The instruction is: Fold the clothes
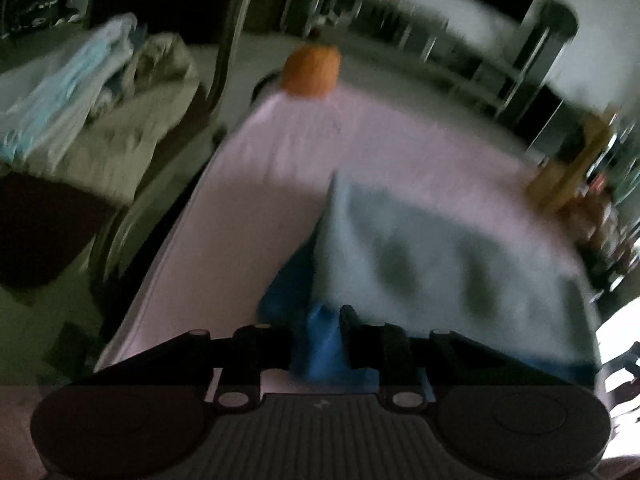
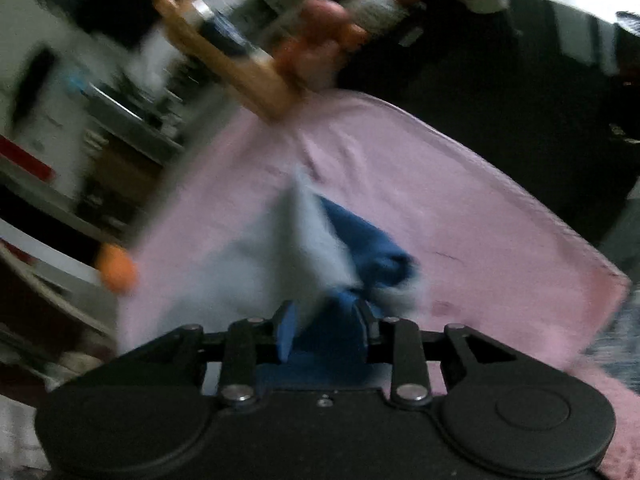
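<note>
Your blue garment [image 1: 440,248] lies on the pink sheet [image 1: 260,184], stretching away from both grippers. The left gripper [image 1: 320,340] and right gripper [image 2: 324,328] each have its near edge between partly spread jaws; whether they pinch, I cannot tell.

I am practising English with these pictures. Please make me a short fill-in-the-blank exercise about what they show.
1. The blue garment lies on a ____ cloth.
2. Blue fabric sits between the fingers of the left tool and the ____ tool.
3. The round object at the cloth's far edge is ____ in colour.

Missing words: pink; right; orange
</note>
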